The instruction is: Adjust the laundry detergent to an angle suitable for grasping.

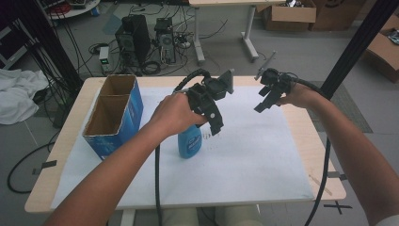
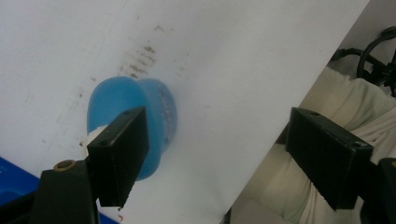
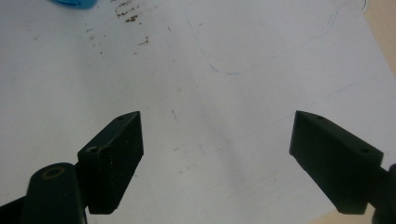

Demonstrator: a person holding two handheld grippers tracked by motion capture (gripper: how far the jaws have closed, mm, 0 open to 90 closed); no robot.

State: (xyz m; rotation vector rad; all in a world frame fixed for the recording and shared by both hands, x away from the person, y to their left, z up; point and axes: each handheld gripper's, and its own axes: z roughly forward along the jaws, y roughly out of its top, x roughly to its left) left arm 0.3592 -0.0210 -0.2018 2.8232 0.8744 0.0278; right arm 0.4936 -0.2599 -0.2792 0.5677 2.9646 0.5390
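Observation:
A translucent blue bottle (image 1: 189, 142) stands upright on the white sheet (image 1: 254, 155), just below the left hand. My left gripper (image 1: 214, 123) hovers above and slightly right of it, open. In the left gripper view the bottle (image 2: 161, 105) lies under and beyond the left jaw, not between the jaws, and my left gripper (image 2: 219, 133) is spread wide with nothing in it. My right gripper (image 1: 264, 106) hangs open over the far right of the sheet. From the right gripper view, my right gripper (image 3: 217, 128) holds nothing, and a sliver of the bottle (image 3: 74, 3) shows at the top left.
An open blue cardboard box (image 1: 126, 123) with two compartments stands at the table's left. Brown specks (image 3: 128, 13) mark the sheet near the bottle. A black post (image 1: 353, 52) rises past the table's right side. Computer towers (image 1: 136, 37) and cables sit on the floor beyond.

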